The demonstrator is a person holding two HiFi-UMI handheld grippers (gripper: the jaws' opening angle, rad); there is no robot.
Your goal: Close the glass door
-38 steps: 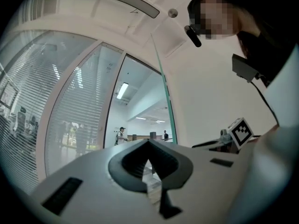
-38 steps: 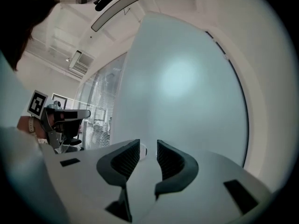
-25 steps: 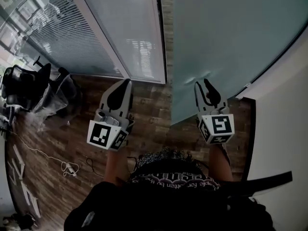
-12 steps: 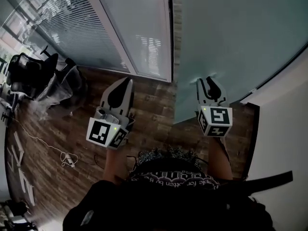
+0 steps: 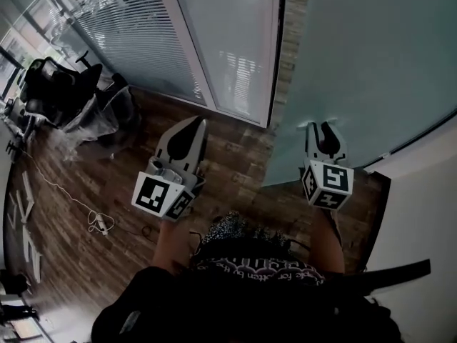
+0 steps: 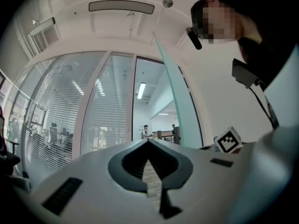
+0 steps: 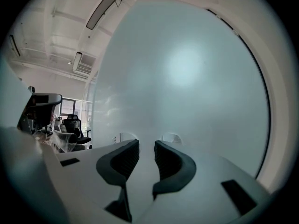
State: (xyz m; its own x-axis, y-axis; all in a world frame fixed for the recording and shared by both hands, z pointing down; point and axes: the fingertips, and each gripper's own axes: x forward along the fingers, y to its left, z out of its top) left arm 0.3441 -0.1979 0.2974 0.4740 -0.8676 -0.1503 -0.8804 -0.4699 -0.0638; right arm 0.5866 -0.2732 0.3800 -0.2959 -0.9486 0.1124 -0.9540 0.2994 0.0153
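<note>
My rig: left gripper and right gripper have white moulded shells, dark ribbed pads and small black slots on top. Each has a white cube with black square markers: left cube, right cube. The person carrying them wears a black top, a patterned neck band with pale lettering and a black strap. A dark box on the chest trails a thin cable.
</note>
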